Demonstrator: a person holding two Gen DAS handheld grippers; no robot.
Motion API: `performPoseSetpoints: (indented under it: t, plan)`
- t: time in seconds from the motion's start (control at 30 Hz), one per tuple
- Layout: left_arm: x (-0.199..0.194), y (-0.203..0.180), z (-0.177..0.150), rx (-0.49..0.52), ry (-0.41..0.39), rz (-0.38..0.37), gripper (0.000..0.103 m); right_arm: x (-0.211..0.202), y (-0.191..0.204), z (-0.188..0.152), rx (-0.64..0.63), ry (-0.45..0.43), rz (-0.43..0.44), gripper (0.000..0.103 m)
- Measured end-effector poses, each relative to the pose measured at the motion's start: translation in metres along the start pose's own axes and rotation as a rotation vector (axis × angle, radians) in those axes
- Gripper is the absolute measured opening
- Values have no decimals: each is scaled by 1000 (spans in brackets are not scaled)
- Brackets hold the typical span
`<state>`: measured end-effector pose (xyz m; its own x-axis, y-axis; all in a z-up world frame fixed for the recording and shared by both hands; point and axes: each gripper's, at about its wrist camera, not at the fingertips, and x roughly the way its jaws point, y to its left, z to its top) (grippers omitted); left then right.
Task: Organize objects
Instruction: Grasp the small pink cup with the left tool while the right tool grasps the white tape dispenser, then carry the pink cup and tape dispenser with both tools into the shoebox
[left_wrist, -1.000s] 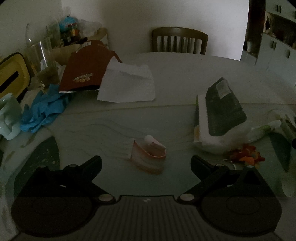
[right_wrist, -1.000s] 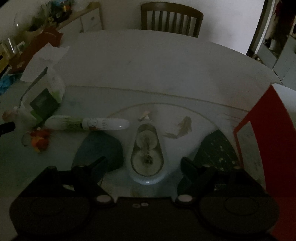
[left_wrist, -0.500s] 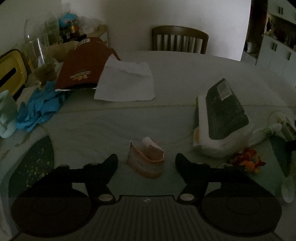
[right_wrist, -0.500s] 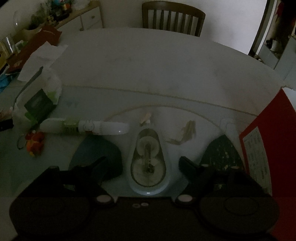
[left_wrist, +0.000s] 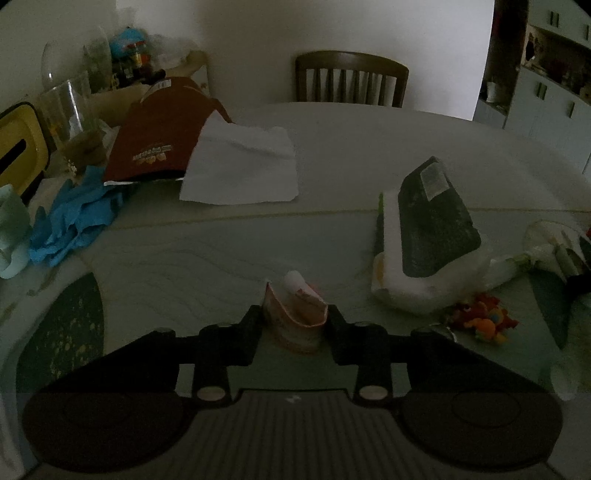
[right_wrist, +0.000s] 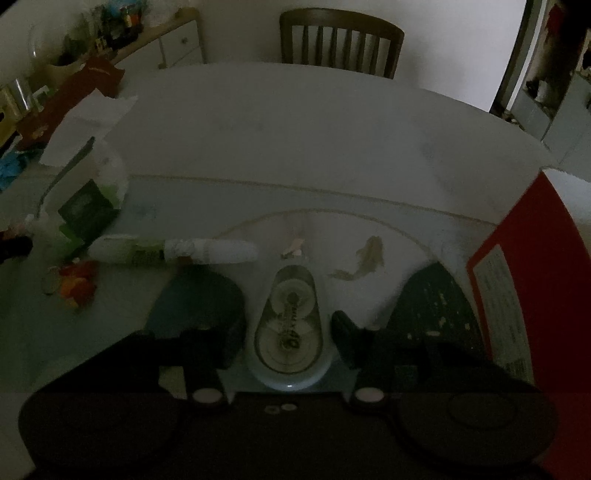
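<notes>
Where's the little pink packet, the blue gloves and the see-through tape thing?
Small pink packet (left_wrist: 295, 317): left wrist view, its front face.
Crumpled blue gloves (left_wrist: 75, 225): left wrist view, middle.
Clear oval tape dispenser (right_wrist: 290, 328): right wrist view, its reels.

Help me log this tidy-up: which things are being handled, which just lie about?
In hand:
small pink torn packet, clamped by left gripper
clear teardrop-shaped tape dispenser, between open right gripper

Lying about:
white paper sheet
blue gloves
white tube
</notes>
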<state>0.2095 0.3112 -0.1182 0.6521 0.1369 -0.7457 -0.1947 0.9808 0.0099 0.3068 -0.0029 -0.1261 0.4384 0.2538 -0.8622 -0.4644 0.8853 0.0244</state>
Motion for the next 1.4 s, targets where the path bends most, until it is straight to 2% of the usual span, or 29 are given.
performPoseSetpoints:
  t: [0.6, 0.9, 1.07, 1.27, 1.4]
  plan:
    - [-46, -9, -25, -65, 6, -86, 27, -73, -11, -37, 94, -39, 104, 50]
    - [-69, -35, -39, -78, 14, -111, 23, -114, -28, -61, 88, -44, 115, 50]
    - [-76, -58, -44, -49, 7, -105, 20, -133, -45, -69, 87, -61, 121, 50]
    - [-89, -80, -39, -75, -7, -121, 20, -153, -68, -72, 93, -87, 127, 50]
    - [-104, -103, -29, -69, -30, -160, 20, -169, -88, -71, 93, -117, 122, 50]
